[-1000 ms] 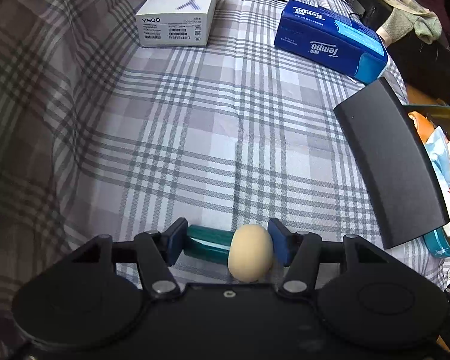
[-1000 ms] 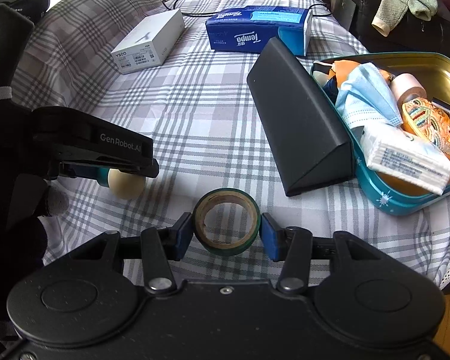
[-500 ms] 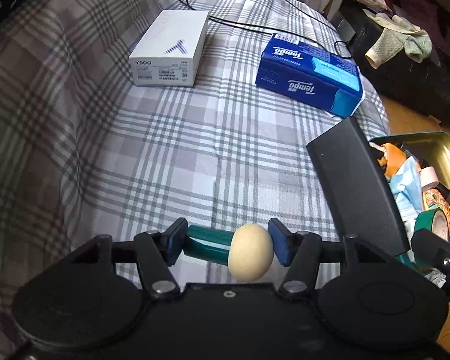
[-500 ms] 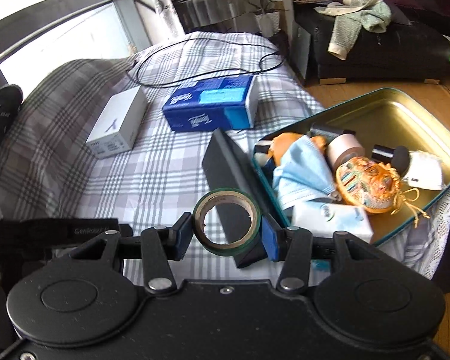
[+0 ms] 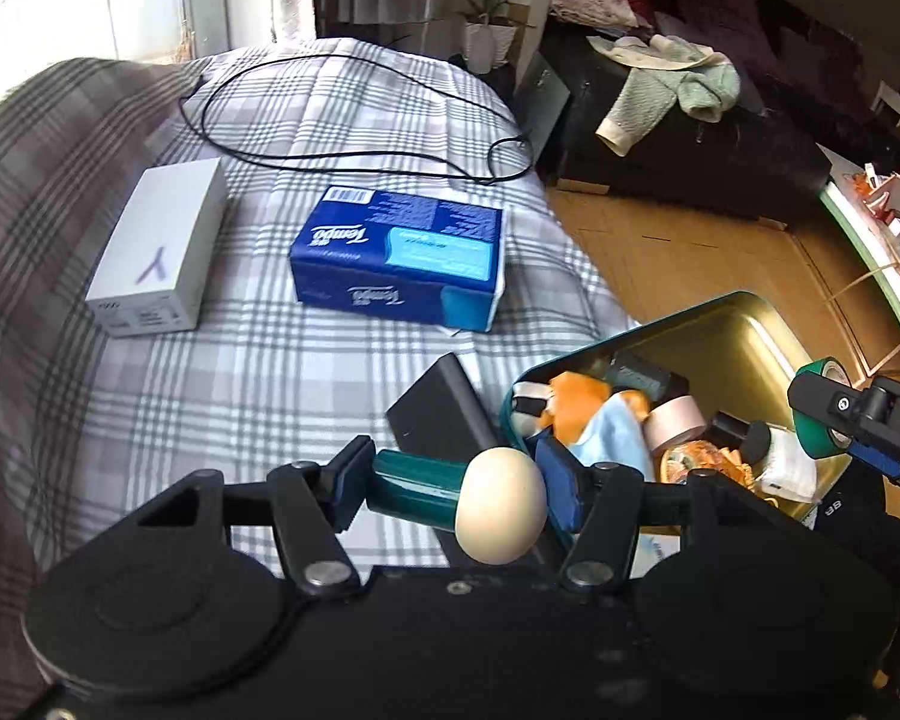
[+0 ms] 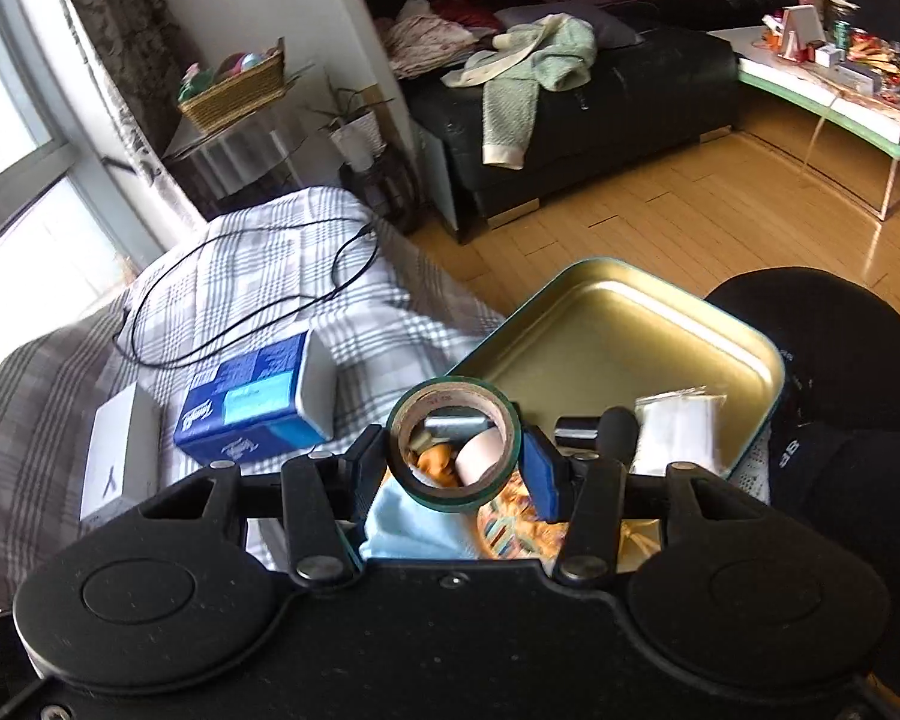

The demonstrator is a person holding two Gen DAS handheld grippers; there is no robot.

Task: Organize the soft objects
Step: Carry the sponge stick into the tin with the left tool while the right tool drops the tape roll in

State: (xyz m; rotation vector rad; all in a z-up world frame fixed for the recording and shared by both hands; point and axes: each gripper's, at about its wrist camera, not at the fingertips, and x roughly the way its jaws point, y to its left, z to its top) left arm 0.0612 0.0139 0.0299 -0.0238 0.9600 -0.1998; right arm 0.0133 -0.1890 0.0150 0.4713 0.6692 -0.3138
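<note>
My left gripper (image 5: pixel 456 492) is shut on a green-handled tool with a cream egg-shaped sponge head (image 5: pixel 501 504), held in the air above the plaid bed near the tin's left end. My right gripper (image 6: pixel 456 462) is shut on a green tape roll (image 6: pixel 455 443) and hangs over the open teal tin with a gold inside (image 6: pixel 618 324). The left wrist view also shows the tin (image 5: pixel 744 330) and the tape roll (image 5: pixel 813 432) at the right edge. A blue face mask (image 5: pixel 612 438), a pink tape roll (image 5: pixel 678 420), an orange patterned piece and a white packet (image 6: pixel 678 426) lie in the tin.
A black wedge-shaped case (image 5: pixel 438 414) leans against the tin's left side. On the plaid cover lie a blue tissue pack (image 5: pixel 402 258), a white box (image 5: pixel 156 246) and a looped black cable (image 5: pixel 354 162). Wooden floor, a dark sofa with clothes and a person's dark sleeve (image 6: pixel 840 360) are to the right.
Both grippers have risen off the bed with their loads and swung toward the tin. The right one has rolled and now looks down into the tin.
</note>
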